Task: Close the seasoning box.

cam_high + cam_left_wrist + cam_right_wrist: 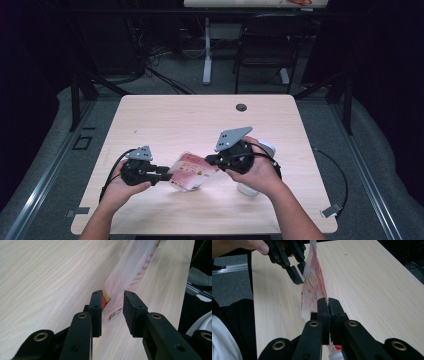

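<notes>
A clear plastic bag (192, 171) with red and yellow print hangs just above the table between both grippers. My right gripper (210, 160) is shut on the bag's right end; in the right gripper view its jaws (328, 307) pinch the film (313, 287) flat. My left gripper (169, 175) is at the bag's left end. In the left gripper view the bag (130, 277) runs between its jaws (113, 307), which stand apart: the bag's edge lies by the left pad and the right pad is clear of it. The right gripper view shows that left gripper (298, 271) farther off.
The light wooden table (200, 115) has a small round cable hole (241, 107) near its far edge. A white object (247, 190) lies under my right hand. Cables trail from both grippers. A dark chair (265, 45) and a desk leg stand beyond the table.
</notes>
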